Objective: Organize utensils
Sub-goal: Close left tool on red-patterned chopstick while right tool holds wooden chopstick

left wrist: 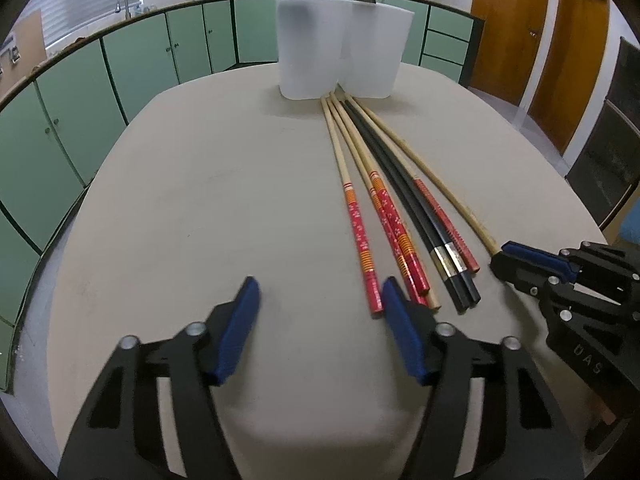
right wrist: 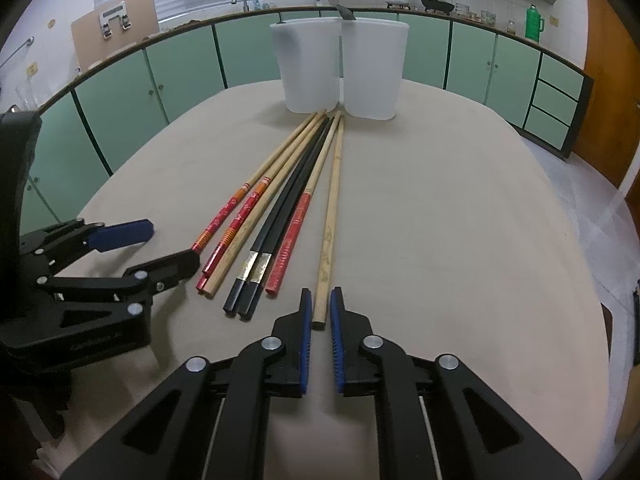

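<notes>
Where the beige desk carries the stock, items stand as follows. Chopsticks: a fan of loose sticks lying flat, tips gathered at the foot of the white holder, butts spread toward the cameras. Of these, several red-patterned bamboo sticks, one black pair with metallic bands, one red-handled stick, one plain bamboo stick at the right edge of the fan. White holder: two upright compartments side by side at the far end of the desk; a dark utensil end shows above the rim. Left gripper: fingers wide apart, holding nothing, right finger touching or just beside the red stick butts. Right gripper: fingers close either side of the plain bamboo stick's butt, narrow gaps visible, not yet clamped.
</notes>
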{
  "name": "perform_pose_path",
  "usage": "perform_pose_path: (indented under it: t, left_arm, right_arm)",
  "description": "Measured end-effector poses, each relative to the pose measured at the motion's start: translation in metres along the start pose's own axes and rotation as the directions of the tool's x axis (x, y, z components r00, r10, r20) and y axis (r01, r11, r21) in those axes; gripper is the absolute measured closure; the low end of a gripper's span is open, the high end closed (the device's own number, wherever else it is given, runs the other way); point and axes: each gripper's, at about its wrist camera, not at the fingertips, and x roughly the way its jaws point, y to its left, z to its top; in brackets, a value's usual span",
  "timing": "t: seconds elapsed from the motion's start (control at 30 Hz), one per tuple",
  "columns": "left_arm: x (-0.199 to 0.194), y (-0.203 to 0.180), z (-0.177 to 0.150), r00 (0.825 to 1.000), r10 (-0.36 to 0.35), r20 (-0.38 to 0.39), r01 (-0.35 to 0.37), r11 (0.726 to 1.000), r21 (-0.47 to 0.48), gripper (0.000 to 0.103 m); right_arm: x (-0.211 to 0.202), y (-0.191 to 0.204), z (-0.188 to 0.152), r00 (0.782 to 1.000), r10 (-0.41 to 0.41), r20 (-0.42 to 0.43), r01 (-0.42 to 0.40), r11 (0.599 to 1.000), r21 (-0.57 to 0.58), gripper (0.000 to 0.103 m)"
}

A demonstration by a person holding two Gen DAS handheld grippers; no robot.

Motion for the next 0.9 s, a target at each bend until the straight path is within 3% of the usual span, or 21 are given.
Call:
perform_pose_path:
  t: [0.17, 0.4, 0.57, 0.9]
  left_arm:
    - [-0.001, -0.008, 0.000, 1.000, -0.018, 0.006, 0.018, 0.999, 0.032, 0.068]
    - [0.002, -0.014, 0.003, 1.000, -0.024, 0.005, 0.024, 0.999, 0.033, 0.073]
    - [0.003, -0.016, 0.003, 0.998, -0.057, 0.004, 0.057, 0.998, 0.026, 0.096]
    - [-0.015, -0.010, 0.008, 0.998, -0.050, 0.038, 0.050, 0.999, 0.015, 0.098]
  right_arm:
    - [0.000, -0.003, 0.000, 1.000, 0.012, 0.000, -0.012, 1.000, 0.012, 0.095]
    - [0.001, -0.003, 0.001, 1.000, 0.015, -0.001, -0.015, 1.000, 0.025, 0.095]
    - [0.001, -0.006, 0.001, 1.000, 0.028, 0.002, -0.028, 0.999, 0.042, 0.095]
    - [-0.018, -0.009, 0.005, 0.998, 0.019, 0.060, -0.022, 0.999, 0.046, 0.096]
